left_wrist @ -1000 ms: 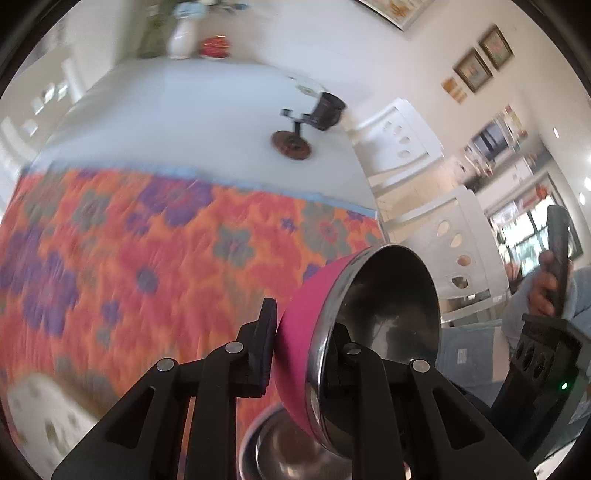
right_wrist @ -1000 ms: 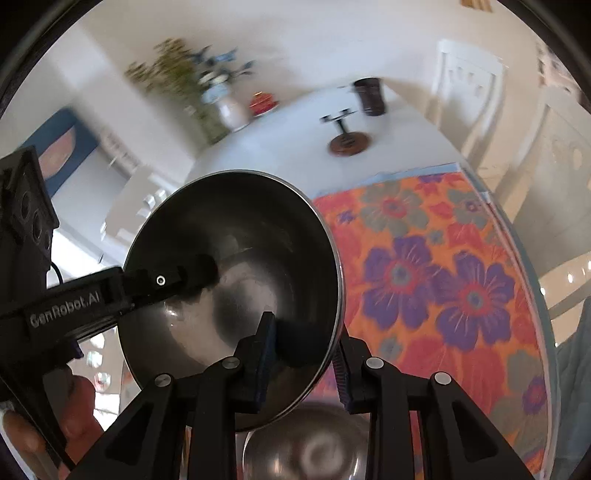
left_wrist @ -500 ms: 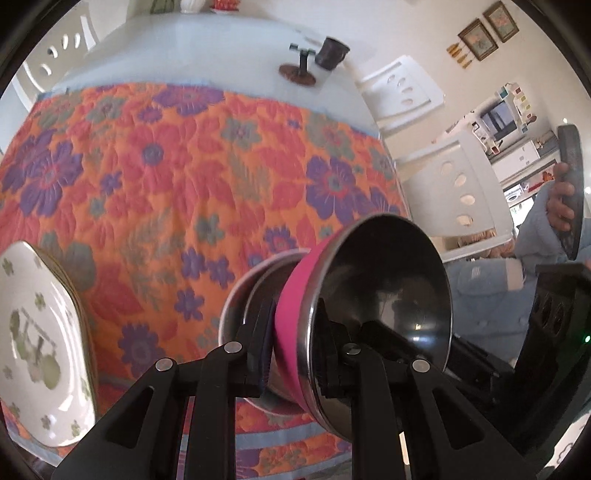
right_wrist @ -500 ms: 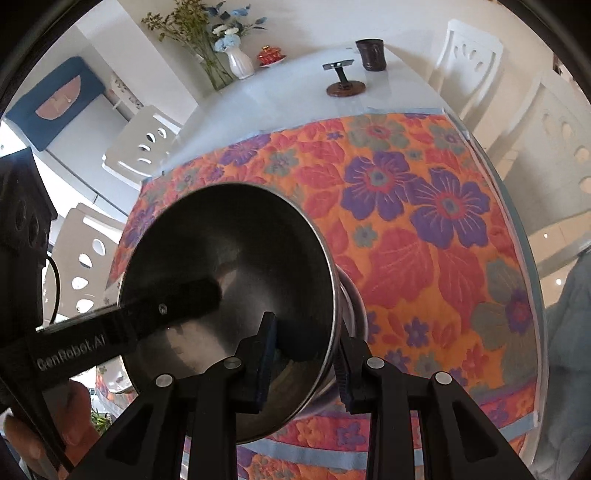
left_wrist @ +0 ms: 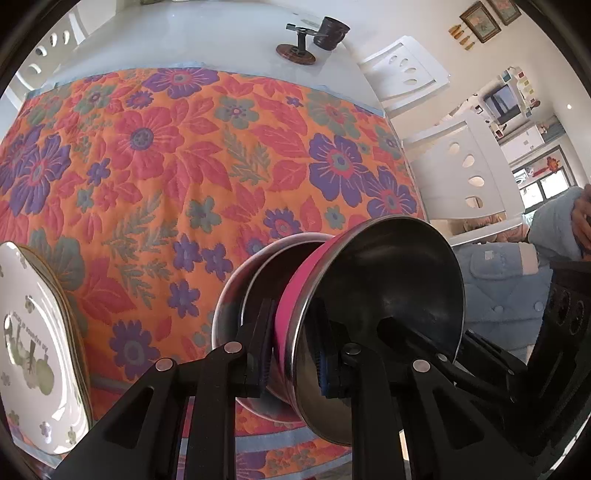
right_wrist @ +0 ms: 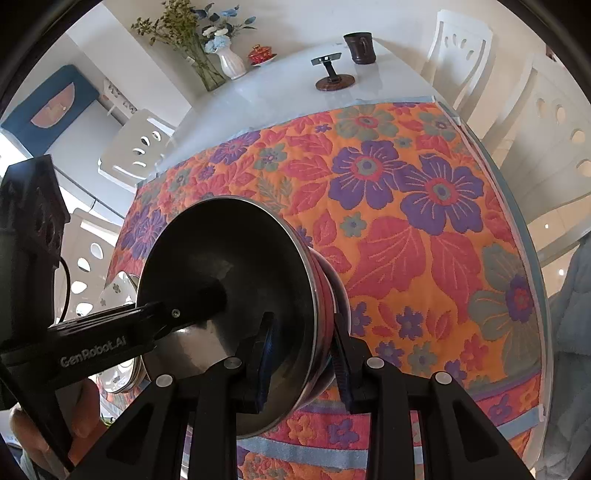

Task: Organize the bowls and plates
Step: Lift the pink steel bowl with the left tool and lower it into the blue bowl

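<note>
Bright, even daylight fills both views, and both are sharp, without motion blur. Fisheye distortion bends the floral cloth (left_wrist: 192,177) and white chairs (right_wrist: 133,147) toward dark vignetted corners. The white desk (right_wrist: 280,92) glares at the top of the frame. The steel bowl's (right_wrist: 229,280) interior looks dark, with faint reflections.

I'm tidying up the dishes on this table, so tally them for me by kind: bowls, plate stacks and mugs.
Bowls: 2, the pink bowl and the steel bowl under it
Plate stacks: 1, the white plate stack
Mugs: 1, the dark mug
Total: 4
</note>
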`<state>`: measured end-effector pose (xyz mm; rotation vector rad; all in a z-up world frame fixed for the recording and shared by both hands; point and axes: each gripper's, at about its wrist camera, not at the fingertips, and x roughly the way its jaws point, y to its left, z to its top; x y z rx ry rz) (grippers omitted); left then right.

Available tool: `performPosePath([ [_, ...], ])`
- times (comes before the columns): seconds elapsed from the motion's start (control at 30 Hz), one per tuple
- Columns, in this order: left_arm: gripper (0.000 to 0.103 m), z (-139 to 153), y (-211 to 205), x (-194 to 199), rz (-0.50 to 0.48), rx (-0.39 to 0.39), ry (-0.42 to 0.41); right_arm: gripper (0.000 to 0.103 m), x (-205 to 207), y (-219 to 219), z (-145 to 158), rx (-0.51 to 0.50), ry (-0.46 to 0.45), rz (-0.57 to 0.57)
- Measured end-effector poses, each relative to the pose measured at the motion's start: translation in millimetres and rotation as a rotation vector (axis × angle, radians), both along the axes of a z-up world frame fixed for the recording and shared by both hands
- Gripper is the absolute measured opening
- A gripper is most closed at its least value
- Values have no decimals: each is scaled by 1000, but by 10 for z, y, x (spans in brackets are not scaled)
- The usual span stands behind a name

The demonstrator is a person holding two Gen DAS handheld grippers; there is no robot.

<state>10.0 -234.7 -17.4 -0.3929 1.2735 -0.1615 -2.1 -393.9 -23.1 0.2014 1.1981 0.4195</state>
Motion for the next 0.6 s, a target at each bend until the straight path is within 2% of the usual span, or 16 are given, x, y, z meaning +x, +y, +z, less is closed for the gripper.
performPosePath([
  [0.47, 17, -18, -44, 13, -12, 45, -11, 29, 34, -39, -80, -3, 36, -7],
  [0.6, 21, 62, 35, 12, -26, 68, -36, 28, 68, -66, -21, -22, 5, 20],
])
